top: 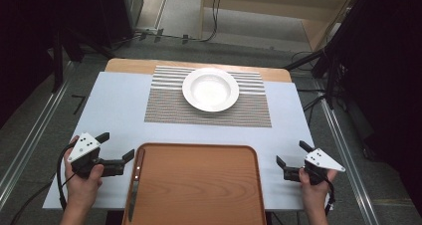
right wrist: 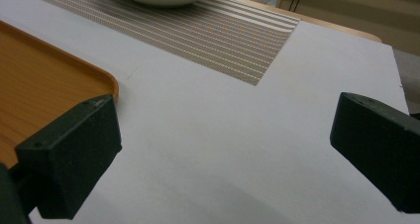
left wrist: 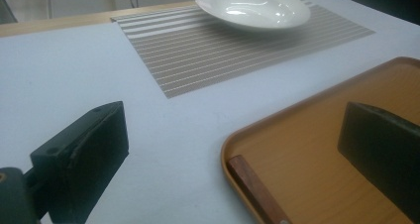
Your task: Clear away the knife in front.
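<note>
Flanking the wooden tray (top: 199, 185), two hand-held grippers rest low over the worktop (top: 119, 105): left hand-held gripper (top: 118, 146) at the tray's near-left corner, right hand-held gripper (top: 293, 154) just off its right rim, both with jaws spread wide and gripping nothing.

Tray: one, rectangular, rounded corners, raised lip, orange-brown wood grain, at the worktop's near edge. One knife (top: 135, 182) lies inside along its left rim, reddish wooden handle toward the far end; the left hand-held gripper's jaws straddle that corner in the left gripper view.

Placemat (top: 209, 110): one, rectangular, woven, grey with pale stripes, toward the far edge.

Plate (top: 210, 89): one, round, white, glossy, deep-welled, on the placemat.

Open room: a bare pale band between tray and placemat, and wide margins left and right.
</note>
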